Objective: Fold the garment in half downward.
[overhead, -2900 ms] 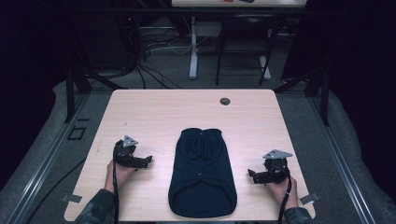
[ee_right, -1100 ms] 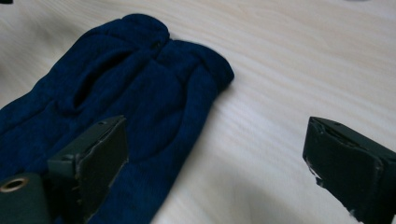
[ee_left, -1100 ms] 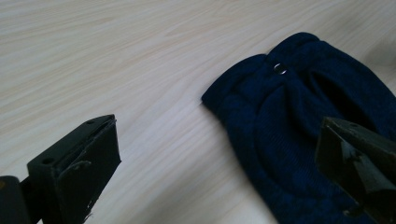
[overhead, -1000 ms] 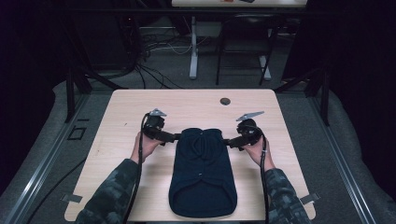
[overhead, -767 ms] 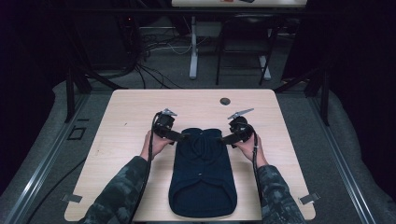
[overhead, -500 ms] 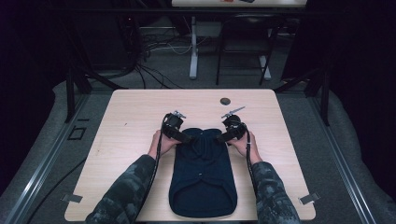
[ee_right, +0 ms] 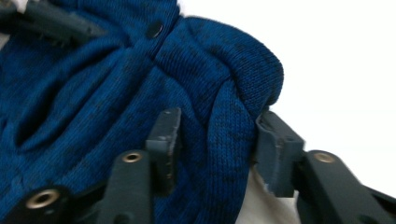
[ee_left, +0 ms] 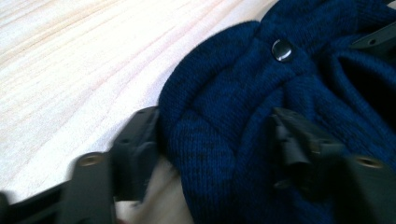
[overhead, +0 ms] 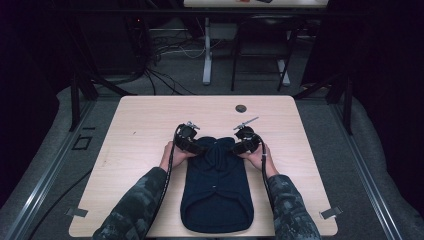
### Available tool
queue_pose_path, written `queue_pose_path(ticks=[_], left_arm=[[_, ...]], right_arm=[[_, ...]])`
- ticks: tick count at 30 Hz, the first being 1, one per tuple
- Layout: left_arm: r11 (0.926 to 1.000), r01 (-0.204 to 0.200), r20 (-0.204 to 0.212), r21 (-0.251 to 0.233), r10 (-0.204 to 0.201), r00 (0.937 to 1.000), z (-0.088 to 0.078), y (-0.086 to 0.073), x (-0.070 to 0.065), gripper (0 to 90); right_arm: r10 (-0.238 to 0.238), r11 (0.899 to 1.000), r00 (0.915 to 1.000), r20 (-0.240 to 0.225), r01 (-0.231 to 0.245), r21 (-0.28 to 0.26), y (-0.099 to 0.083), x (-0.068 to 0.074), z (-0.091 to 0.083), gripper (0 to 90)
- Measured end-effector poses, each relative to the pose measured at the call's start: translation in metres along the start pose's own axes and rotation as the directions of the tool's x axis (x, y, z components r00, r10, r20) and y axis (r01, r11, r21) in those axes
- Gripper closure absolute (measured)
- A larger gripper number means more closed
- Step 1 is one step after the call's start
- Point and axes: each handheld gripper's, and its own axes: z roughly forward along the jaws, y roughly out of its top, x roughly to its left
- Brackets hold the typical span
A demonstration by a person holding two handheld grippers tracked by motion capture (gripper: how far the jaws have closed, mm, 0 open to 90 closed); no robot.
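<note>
A dark blue knitted sweater (overhead: 216,195) lies flat on the wooden table (overhead: 140,130), its neck end away from me. My left gripper (overhead: 200,146) sits at the top left corner, my right gripper (overhead: 234,147) at the top right. Both pairs of jaws have just been closing. In the left gripper view a thick fold of the sweater (ee_left: 224,93) is pinched by the left gripper (ee_left: 215,135). The right gripper (ee_right: 217,135) squeezes a rolled fold of the sweater (ee_right: 93,93). A snap button (ee_left: 282,49) sits near the collar.
A small dark round object (overhead: 241,108) lies near the table's far edge. Bare wood stretches left and right of the sweater. Beyond the table are metal table legs and cables (overhead: 165,50) on the floor.
Both hands came in from the table's sides to the sweater's top corners. The jaws narrowed onto the knit, and the collar area has bunched toward the middle.
</note>
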Motion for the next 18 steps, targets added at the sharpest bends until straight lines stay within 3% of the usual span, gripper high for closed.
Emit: queue_pose_path(ticks=[4, 8, 10, 11, 13, 18], left_arm=[[0.9999, 0.011, 0.038, -0.004, -0.011, 0.9992, -0.002, -0.002, 0.001, 54.1], [0.9996, -0.027, 0.041, 0.003, 0.026, 0.9988, -0.003, -0.002, -0.004, 64.7], [0.9992, -0.038, 0.042, -0.007, 0.038, 0.9984, -0.005, -0.002, -0.005, 66.6], [0.9984, -0.052, 0.040, -0.022, 0.053, 0.9978, -0.007, -0.004, -0.007, 67.0], [0.9976, -0.062, 0.038, -0.029, 0.063, 0.9973, -0.010, -0.004, -0.006, 67.4], [0.9942, -0.092, 0.024, -0.056, 0.093, 0.9954, -0.023, 0.001, -0.008, 66.2]], right_arm=[[-0.014, 1.000, 0.9999, 0.003, 0.014, 0.018, -0.001, 0.003, -0.001, 64.5], [-0.002, 1.000, 1.0000, 0.004, 0.002, 0.028, 0.000, 0.004, -0.002, 71.5], [-0.010, 0.999, 0.9996, 0.025, 0.010, 0.034, 0.001, 0.006, -0.004, 73.4], [-0.006, 1.000, 0.9987, 0.050, 0.006, 0.008, 0.001, 0.010, -0.006, 74.3], [-0.043, 0.999, 0.9968, 0.067, 0.044, -0.005, -0.001, 0.012, -0.007, 74.3], [-0.048, 0.996, 0.9968, 0.063, 0.053, -0.071, -0.003, 0.013, -0.016, 74.5]])
